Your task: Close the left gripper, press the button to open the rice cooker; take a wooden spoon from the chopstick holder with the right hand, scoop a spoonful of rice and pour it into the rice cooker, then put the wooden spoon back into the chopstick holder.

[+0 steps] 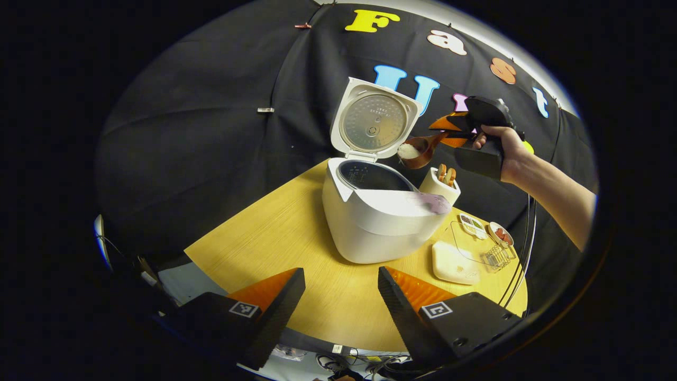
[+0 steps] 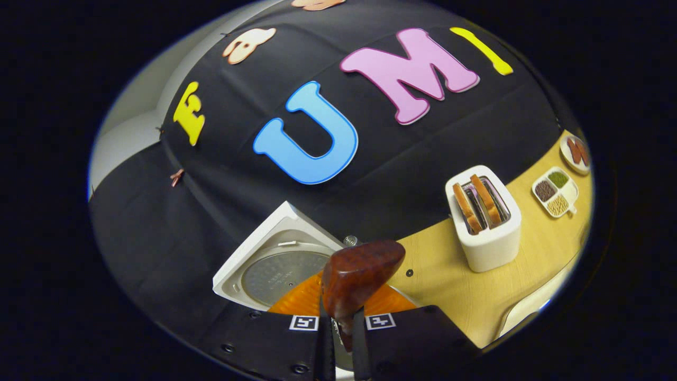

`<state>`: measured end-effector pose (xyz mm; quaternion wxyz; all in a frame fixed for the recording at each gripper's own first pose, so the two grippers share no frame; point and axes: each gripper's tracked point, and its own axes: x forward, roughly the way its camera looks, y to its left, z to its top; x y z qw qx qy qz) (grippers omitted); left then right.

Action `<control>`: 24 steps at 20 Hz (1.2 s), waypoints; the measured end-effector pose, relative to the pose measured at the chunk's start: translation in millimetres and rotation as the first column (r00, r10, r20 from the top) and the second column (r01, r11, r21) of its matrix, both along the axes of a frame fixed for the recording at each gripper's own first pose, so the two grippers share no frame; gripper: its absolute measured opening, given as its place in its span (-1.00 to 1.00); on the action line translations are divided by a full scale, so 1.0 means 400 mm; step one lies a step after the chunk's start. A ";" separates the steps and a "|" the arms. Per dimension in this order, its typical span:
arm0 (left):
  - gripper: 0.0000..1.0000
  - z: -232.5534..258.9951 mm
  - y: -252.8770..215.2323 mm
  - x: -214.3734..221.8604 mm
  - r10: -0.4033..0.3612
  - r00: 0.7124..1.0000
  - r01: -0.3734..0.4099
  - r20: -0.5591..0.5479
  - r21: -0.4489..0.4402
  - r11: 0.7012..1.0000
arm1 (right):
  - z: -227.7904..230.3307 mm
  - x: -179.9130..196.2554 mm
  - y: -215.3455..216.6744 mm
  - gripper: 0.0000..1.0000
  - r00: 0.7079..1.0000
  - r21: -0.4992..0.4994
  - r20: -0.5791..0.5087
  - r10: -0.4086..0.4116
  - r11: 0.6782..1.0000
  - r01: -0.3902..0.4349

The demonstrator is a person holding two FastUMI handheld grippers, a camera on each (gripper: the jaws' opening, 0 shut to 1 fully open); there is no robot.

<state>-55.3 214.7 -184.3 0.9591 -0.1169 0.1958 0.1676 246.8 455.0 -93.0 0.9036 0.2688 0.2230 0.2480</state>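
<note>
Right now the pouring step is in hand: the white rice cooker stands with its hinged lid tipped up and its dark inner pot bare, so the button press looks done. At about two o'clock from the pot, the right gripper, carried by a bare hand, has its fingers clamped on the handle of the dark brown wooden spoon, whose bowl carries a heap of white rice just above the pot's far rim. In the right gripper view that spoon's handle end sits pinched between the two fingers. The left gripper hangs at six o'clock, jaws wide apart and holding nothing, over the pale wooden table. The white toaster-like holder with brown slots waits at three o'clock. Next, I reckon, the spoon must shift left over the pot and roll to tip the rice in.
</note>
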 end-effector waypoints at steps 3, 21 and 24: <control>0.92 0.013 -0.006 -0.001 -0.012 1.000 0.012 0.014 0.005 1.000 | 0.002 0.005 0.028 -0.65 0.990 -0.097 0.141 0.031 0.995 -0.018; 0.92 -0.018 -0.010 -0.017 -0.018 1.000 0.018 0.002 0.021 1.000 | -0.099 -0.187 0.224 -0.65 0.667 -0.611 0.461 0.585 0.755 -0.239; 0.92 -0.022 -0.011 -0.029 -0.013 1.000 0.013 0.004 0.025 1.000 | -0.127 -0.209 0.232 -0.65 0.658 -0.636 0.435 0.615 0.727 -0.259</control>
